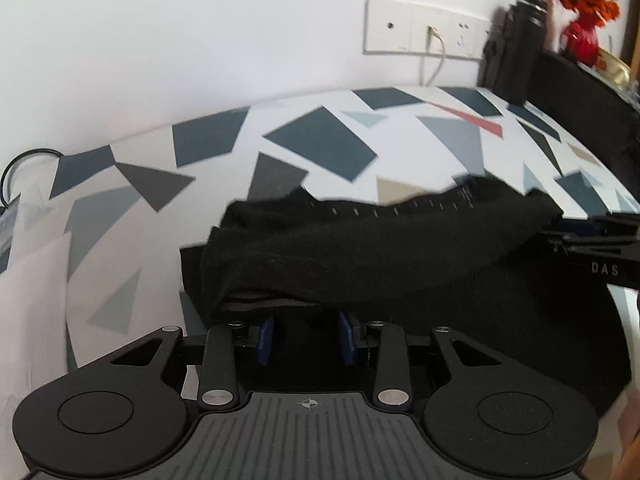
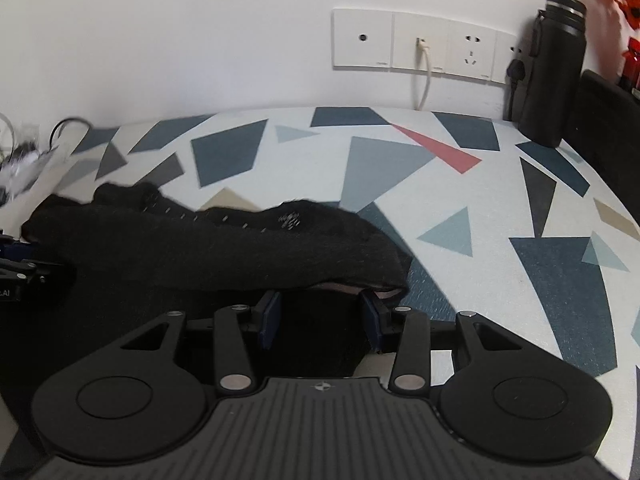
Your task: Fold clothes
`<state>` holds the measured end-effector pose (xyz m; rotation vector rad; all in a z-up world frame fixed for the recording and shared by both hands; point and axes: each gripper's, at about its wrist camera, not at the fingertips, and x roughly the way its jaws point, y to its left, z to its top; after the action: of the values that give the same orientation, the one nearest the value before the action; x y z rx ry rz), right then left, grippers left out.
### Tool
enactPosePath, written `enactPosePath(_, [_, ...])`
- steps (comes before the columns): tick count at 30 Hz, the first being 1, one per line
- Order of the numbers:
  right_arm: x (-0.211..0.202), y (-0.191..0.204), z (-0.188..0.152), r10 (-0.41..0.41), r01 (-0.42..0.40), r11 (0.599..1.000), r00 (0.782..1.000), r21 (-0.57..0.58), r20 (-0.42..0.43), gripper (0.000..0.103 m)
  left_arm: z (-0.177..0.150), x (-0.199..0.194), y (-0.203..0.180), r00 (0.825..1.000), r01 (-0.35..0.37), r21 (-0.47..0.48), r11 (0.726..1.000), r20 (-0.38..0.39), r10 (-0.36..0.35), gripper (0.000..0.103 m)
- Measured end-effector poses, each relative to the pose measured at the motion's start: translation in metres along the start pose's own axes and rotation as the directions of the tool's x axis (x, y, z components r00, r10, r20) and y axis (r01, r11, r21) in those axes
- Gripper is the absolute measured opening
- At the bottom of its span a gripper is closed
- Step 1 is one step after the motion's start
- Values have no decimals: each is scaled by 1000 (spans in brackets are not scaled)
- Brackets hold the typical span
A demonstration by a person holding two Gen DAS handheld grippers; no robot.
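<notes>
Geometric-print tabletop [image 2: 400, 184] w/ black garment [image 2: 224, 248], white wall [image 2: 200, 20]; both grippers [image 1: 306, 334] [image 2: 322, 322] agape.

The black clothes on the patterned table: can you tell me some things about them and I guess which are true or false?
1. The black garment lies on a tablecloth with triangles. True.
2. The tablecloth has one red triangle. True.
3. The dark bottle lies tipped over on the garment. False: it stands upright near the wall, apart from it.
4. Nothing is plugged into the wall sockets. False: a white cable hangs from one.
5. The right gripper has its jaws apart. True.
</notes>
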<state>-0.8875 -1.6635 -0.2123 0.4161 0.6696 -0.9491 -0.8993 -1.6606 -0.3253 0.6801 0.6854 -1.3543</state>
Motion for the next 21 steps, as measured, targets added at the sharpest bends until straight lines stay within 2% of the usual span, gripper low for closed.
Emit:
enactPosePath(3, [11,-5,12,-5,5,1000,1000,14,6,43,15,9,6,1000,-17,-9,1000,11,17,34])
enactPosePath(6, [24,-12,26,-21,19,999,999,45,29,43,35,15,13,995,-64,-33,997,68,67,40])
enactPosePath(8, [28,-20,35,-44,36,994,996,98,80,45,48,15,22,984,-93,-86,992,143,104,55])
enactPosePath(9, [29,-24,38,-58,44,990,993,132,104,47,53,14,27,976,-111,-115,987,176,130,70])
enactPosePath(10, [30,-29,41,-73,52,985,989,166,128,57,58,14,32,966,-128,-144,981,208,157,72])
enactPosePath(11, [31,-33,45,-89,58,978,984,199,151,62,63,14,36,959,-143,-162,976,223,177,72])
enactPosePath(14, [29,-46,50,-99,58,969,982,239,162,64,72,17,45,955,-187,-169,968,201,219,75])
enactPosePath(16, [21,-51,47,-93,52,969,983,242,160,67,67,16,50,958,-197,-174,965,177,228,89])
enactPosePath(17, [17,-53,45,-91,51,969,983,240,157,68,63,16,52,962,-194,-177,965,157,223,91])
enactPosePath(21, [4,-59,25,-45,20,967,995,255,92,74,32,14,58,994,-92,-196,976,45,103,91])
